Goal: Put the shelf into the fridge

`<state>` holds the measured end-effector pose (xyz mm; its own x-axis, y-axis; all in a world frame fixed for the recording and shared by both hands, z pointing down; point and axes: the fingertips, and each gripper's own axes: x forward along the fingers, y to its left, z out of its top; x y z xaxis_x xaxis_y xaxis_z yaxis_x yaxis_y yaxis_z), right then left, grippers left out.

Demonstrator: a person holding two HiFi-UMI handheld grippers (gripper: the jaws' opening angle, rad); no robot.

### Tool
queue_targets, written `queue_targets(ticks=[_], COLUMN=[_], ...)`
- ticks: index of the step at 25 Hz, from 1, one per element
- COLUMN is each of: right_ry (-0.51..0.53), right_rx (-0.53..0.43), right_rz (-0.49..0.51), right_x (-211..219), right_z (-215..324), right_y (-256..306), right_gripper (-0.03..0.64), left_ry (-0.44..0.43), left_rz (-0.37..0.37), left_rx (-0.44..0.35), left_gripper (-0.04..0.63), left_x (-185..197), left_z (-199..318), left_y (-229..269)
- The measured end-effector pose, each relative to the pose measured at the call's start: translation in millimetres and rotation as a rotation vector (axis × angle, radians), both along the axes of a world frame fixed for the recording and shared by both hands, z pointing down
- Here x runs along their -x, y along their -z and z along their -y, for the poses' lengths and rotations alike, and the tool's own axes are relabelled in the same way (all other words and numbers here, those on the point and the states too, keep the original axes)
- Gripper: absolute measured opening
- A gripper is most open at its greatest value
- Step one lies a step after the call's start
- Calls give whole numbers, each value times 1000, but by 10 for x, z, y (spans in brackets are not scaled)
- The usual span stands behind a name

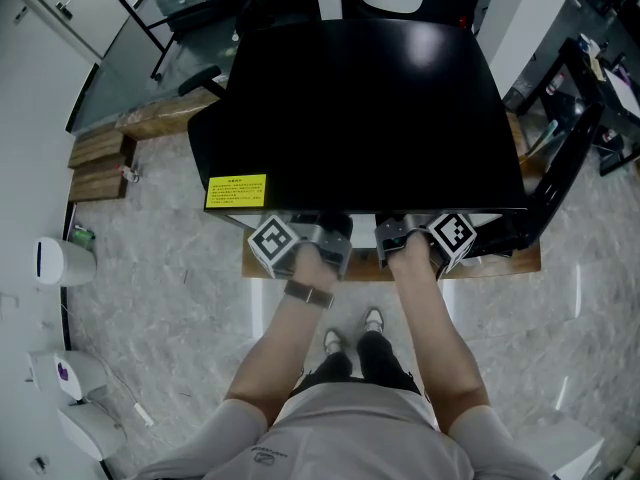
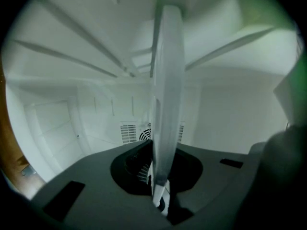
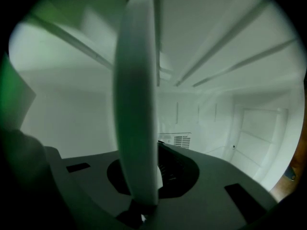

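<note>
Sitting on a wooden base [image 1: 505, 262] over marbled floor [image 1: 180, 298]: black fridge [image 1: 360, 118].

The fridge [image 1: 360, 118] is standing as a low black cabinet with a glossy top and a yellow label [image 1: 236, 191] near its front left corner, and its door [image 1: 560, 158] is hanging open at the right. The shelf [image 2: 165, 104] is showing edge-on as a pale, translucent plate with a rounded white rim. It is reaching from the front opening into the white, ribbed interior, toward the vent grille [image 2: 130, 132] on the back wall.
</note>
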<state>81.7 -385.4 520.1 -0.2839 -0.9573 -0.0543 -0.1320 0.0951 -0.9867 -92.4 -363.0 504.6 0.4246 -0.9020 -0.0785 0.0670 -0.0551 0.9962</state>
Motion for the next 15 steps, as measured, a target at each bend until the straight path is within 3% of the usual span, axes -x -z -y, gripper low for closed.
queue_targets(ticks=[5,9,15], right_ry=[-6,11,-5], right_rx=[53,34,65], right_rz=[-35,94,111], right_x=[-30,174,202], right_z=[-18,-82,-286], right_y=[-116,160,89], right_gripper=[48,49,50], left_ry=[11,41,78], left_rz=[4,9,3], left_rx=[-21,-28,-25], left_gripper=[29,29,29], left_x=[5,2,-40], left_z=[7,-13,-155], left_y=[5,11,20])
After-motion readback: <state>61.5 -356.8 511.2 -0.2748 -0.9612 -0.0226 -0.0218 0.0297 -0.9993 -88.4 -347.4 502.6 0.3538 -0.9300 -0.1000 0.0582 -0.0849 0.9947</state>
